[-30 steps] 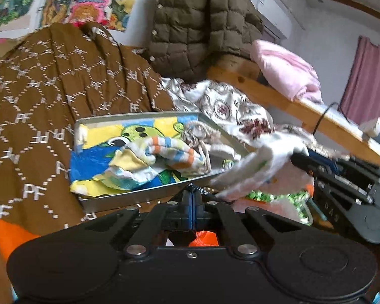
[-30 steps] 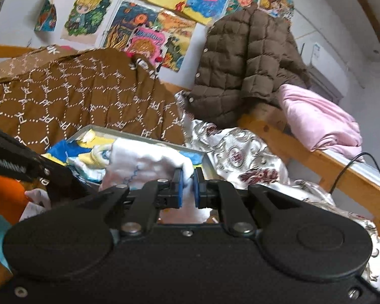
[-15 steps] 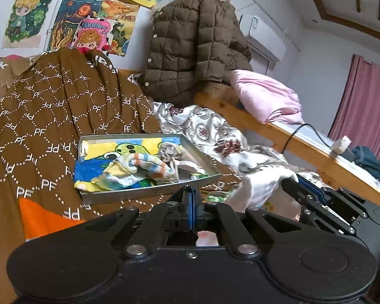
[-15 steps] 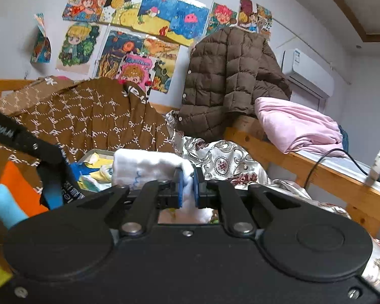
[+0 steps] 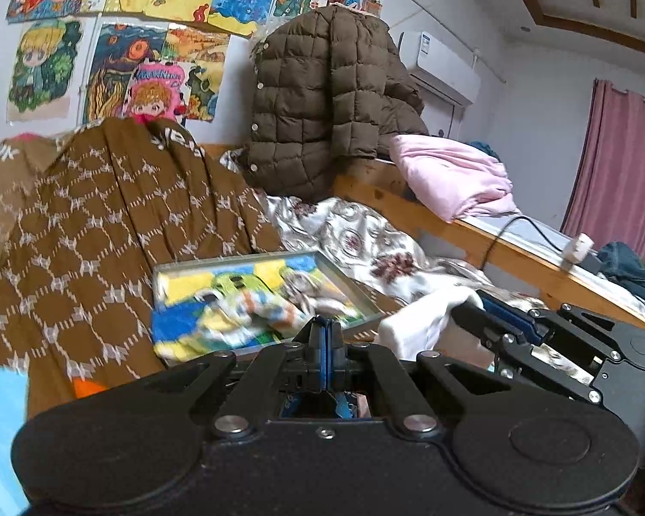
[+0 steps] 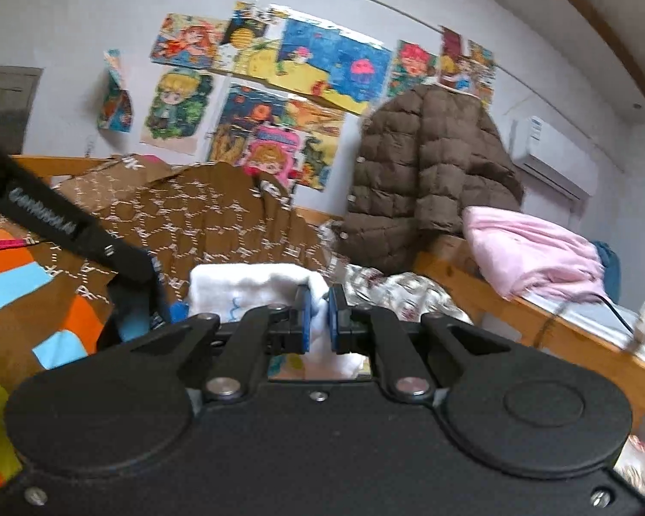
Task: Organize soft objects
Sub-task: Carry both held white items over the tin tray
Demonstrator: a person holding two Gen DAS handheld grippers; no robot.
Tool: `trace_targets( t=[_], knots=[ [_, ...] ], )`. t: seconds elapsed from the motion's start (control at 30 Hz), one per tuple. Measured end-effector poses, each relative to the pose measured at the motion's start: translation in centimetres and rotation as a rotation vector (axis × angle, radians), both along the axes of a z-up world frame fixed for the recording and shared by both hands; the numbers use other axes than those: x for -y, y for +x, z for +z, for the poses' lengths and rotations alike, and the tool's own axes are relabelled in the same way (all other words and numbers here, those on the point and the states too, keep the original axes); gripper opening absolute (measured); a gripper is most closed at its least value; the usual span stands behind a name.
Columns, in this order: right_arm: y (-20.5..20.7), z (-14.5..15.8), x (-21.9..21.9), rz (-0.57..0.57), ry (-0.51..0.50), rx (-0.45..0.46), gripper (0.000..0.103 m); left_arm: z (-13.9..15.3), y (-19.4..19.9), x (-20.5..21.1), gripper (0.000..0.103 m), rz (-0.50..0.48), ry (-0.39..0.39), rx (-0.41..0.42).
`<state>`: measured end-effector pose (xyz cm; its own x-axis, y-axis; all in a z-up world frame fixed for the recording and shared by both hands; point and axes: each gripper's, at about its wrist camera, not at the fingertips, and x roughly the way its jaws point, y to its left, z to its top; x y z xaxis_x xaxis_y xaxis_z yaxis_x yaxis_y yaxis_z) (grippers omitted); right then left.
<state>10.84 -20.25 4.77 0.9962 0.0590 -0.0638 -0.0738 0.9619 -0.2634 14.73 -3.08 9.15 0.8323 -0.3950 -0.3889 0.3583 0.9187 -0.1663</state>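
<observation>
White cloth [image 6: 253, 290], clamped in right hand-held gripper [image 6: 318, 318], left hand-held gripper [image 5: 324, 354] closed, seemingly empty: carry level to far tray [image 5: 344, 277], keeping folds gathered.

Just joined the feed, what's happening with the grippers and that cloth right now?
A person is working with two handheld grippers over a cluttered bed. The right gripper is shut on a white cloth, holding it up in front of the brown patterned blanket. The left gripper is shut, and nothing can be seen between its pads. Beyond it, a shallow metal tray already holds colourful small garments, so the white cloth has not yet been put down.
</observation>
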Motion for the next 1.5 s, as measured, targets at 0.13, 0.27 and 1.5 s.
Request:
trace_targets(
  t=[0.13, 0.27, 1.5],
  knots=[
    [3.1, 1.1, -1.4, 0.066, -0.063, -0.005, 0.003, 1.3, 4.2, -1.3, 0.0, 0.023, 0.033, 0.013],
    [7.9, 2.5, -3.4, 0.122, -0.133, -0.015, 0.003, 1.8, 9.2, -2.9, 0.0, 0.055, 0.03, 0.021],
    [36.0, -6.1, -1.1, -0.091, 0.184, -0.57, 0.015, -11.1, 29.0, -3.6, 0.016, 0.201, -0.009, -0.283]
  ],
)
